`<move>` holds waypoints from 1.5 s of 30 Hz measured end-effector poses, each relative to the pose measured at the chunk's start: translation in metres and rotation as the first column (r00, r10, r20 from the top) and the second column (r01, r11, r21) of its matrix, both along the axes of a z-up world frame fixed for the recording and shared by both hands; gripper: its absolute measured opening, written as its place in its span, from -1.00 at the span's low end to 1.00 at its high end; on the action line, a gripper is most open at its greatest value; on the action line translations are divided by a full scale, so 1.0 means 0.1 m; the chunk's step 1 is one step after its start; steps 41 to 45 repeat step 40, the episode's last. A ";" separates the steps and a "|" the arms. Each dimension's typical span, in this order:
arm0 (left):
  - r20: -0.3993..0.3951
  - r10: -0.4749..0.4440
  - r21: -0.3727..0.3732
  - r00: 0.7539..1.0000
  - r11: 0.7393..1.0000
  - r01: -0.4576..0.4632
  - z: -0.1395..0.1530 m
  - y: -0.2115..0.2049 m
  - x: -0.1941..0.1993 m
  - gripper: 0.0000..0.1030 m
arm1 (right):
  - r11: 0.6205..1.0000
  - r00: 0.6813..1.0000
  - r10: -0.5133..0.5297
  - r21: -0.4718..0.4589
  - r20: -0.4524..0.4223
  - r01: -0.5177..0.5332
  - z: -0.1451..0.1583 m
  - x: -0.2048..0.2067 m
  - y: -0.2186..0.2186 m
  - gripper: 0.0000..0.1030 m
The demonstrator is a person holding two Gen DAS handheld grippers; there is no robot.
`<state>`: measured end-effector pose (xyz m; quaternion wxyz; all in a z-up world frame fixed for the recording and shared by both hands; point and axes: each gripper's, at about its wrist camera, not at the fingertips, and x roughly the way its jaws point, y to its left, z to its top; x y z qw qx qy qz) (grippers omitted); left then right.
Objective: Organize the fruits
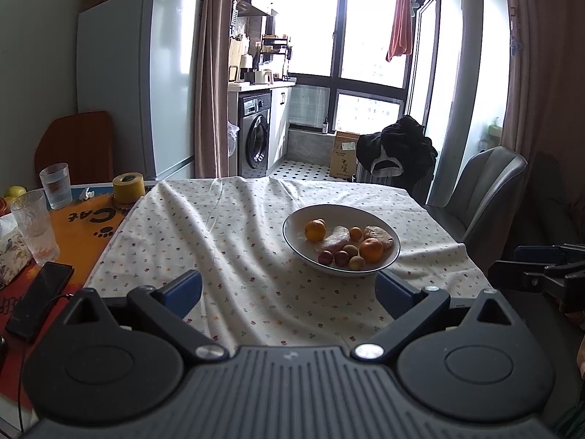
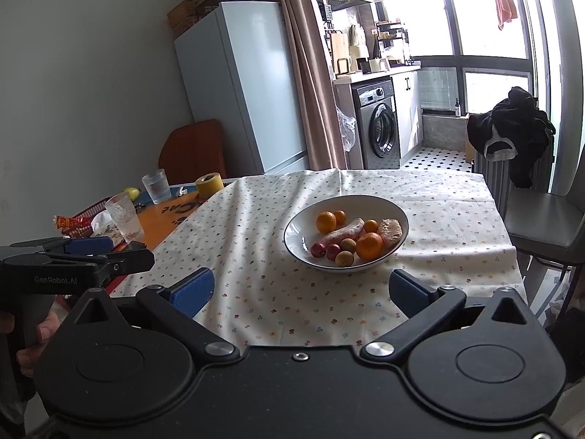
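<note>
The fruits (image 1: 343,243) are gathered in a white bowl (image 1: 292,232), which is set on the flower-print cloth (image 1: 234,241) covering the tabletop (image 1: 84,230). Oranges, small red and yellow fruits and pale wrapped pieces are seen inside. The left tongs (image 1: 289,287) and right tongs (image 2: 301,289) are held wide and empty, short of the bowl

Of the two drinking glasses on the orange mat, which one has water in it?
The far glass, next to the yellow tape roll, holds water. The near glass beside the tissue box looks empty.
</note>
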<state>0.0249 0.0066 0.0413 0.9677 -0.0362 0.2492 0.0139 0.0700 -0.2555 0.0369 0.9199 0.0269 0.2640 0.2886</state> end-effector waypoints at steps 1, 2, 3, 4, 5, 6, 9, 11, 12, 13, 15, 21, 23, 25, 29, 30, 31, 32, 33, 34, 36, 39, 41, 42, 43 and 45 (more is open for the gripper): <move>0.000 0.001 0.000 1.000 1.000 -0.001 0.00 0.00 0.00 0.94 | 1.000 1.000 0.000 -0.001 0.000 0.000 0.00 0.00 0.00 1.00; -0.001 0.001 0.000 1.000 1.000 -0.001 0.00 0.00 0.00 0.94 | 1.000 1.000 -0.002 -0.002 -0.002 0.002 0.00 0.00 0.00 1.00; -0.002 0.000 0.000 1.000 1.000 0.000 0.00 0.00 -0.01 0.94 | 1.000 1.000 -0.001 -0.001 -0.002 0.001 0.00 0.00 0.00 1.00; -0.002 0.000 0.000 1.000 1.000 0.000 0.00 0.00 -0.01 0.94 | 1.000 1.000 -0.002 0.000 -0.003 0.002 0.00 0.00 -0.01 1.00; -0.004 -0.001 0.001 1.000 1.000 0.001 0.00 0.00 0.00 0.94 | 1.000 1.000 -0.003 0.000 -0.004 0.003 0.00 0.00 -0.01 1.00; -0.005 -0.002 0.002 1.000 1.000 0.002 0.00 0.00 0.00 0.94 | 1.000 1.000 -0.002 0.000 -0.006 0.002 0.00 0.00 -0.01 1.00; -0.006 -0.004 0.002 1.000 1.000 0.004 0.00 0.00 0.00 0.94 | 1.000 1.000 0.004 0.007 -0.013 -0.004 0.01 0.00 -0.02 1.00; -0.007 -0.006 -0.002 1.000 1.000 0.006 0.00 0.00 0.00 0.94 | 1.000 1.000 0.016 0.020 -0.027 -0.016 0.03 -0.01 -0.02 1.00; -0.008 -0.008 -0.009 1.000 1.000 0.008 0.00 0.01 0.00 0.94 | 0.999 0.999 0.024 0.023 -0.026 -0.023 0.03 -0.01 -0.02 1.00; -0.008 -0.011 -0.013 1.000 1.000 0.011 0.01 0.01 0.00 0.94 | 0.999 0.999 0.027 0.019 -0.021 -0.027 0.04 -0.03 -0.01 1.00; -0.007 -0.012 -0.008 1.000 1.000 0.012 0.01 0.00 0.00 0.94 | 1.000 0.999 0.028 0.011 -0.015 -0.028 0.05 -0.04 0.01 1.00; -0.008 -0.008 -0.006 1.000 1.000 0.008 0.01 -0.01 -0.01 0.94 | 1.000 1.000 0.022 0.009 -0.014 -0.022 0.05 -0.06 0.03 1.00; -0.009 -0.008 -0.008 1.000 1.000 0.008 0.02 0.00 0.00 0.94 | 1.000 1.000 0.020 0.008 -0.014 -0.020 0.06 -0.06 0.02 1.00; -0.009 -0.005 -0.007 1.000 1.000 0.005 0.02 0.00 0.00 0.94 | 1.000 1.000 0.018 0.007 -0.014 -0.018 0.05 -0.05 0.02 1.00; -0.011 -0.003 -0.007 1.000 1.000 0.003 0.01 0.00 0.00 0.94 | 1.000 1.000 0.012 0.005 -0.018 -0.012 0.04 -0.03 0.00 1.00; -0.012 -0.004 -0.007 1.000 1.000 0.004 0.01 0.01 0.00 0.94 | 1.000 1.000 0.010 0.003 -0.018 -0.010 0.04 -0.03 0.00 1.00; -0.013 -0.006 -0.006 1.000 1.000 0.006 0.01 0.00 0.00 0.94 | 1.000 1.000 0.010 0.003 -0.019 -0.010 0.04 -0.03 -0.01 1.00; -0.013 -0.009 -0.005 1.000 1.000 0.009 0.00 0.00 0.00 0.94 | 1.000 1.000 0.009 0.003 -0.020 -0.009 0.04 -0.02 0.00 1.00; -0.011 -0.010 -0.003 1.000 1.000 0.010 0.00 -0.01 -0.01 0.94 | 1.000 1.000 0.009 0.002 -0.019 -0.009 0.04 -0.02 0.00 1.00; -0.012 -0.011 -0.002 1.000 1.000 0.011 0.00 -0.01 -0.01 0.94 | 1.000 1.000 0.009 0.002 -0.020 -0.009 0.04 -0.02 0.00 1.00; -0.015 -0.009 -0.002 1.000 1.000 0.009 -0.01 -0.02 -0.01 0.94 | 1.000 1.000 0.009 0.000 -0.021 -0.009 0.03 -0.02 0.00 1.00; -0.014 -0.011 -0.002 1.000 1.000 0.011 -0.01 -0.02 -0.01 0.94 | 1.000 1.000 0.007 -0.001 -0.022 -0.007 0.03 -0.02 0.00 1.00; -0.014 -0.012 -0.001 1.000 1.000 0.012 -0.02 -0.03 -0.01 0.94 | 1.000 1.000 0.006 -0.001 -0.022 -0.006 0.03 -0.01 -0.01 1.00; -0.014 -0.012 -0.001 1.000 1.000 0.012 -0.02 -0.03 -0.01 0.94 | 1.000 1.000 0.006 -0.001 -0.022 -0.006 0.03 -0.01 -0.01 1.00; -0.014 -0.012 -0.001 1.000 1.000 0.012 -0.02 -0.03 -0.01 0.94 | 1.000 1.000 0.006 -0.001 -0.022 -0.006 0.03 -0.01 -0.01 1.00; -0.014 -0.012 -0.001 1.000 1.000 0.012 -0.02 -0.03 -0.01 0.94 | 1.000 1.000 0.006 -0.001 -0.022 -0.006 0.03 -0.01 -0.01 1.00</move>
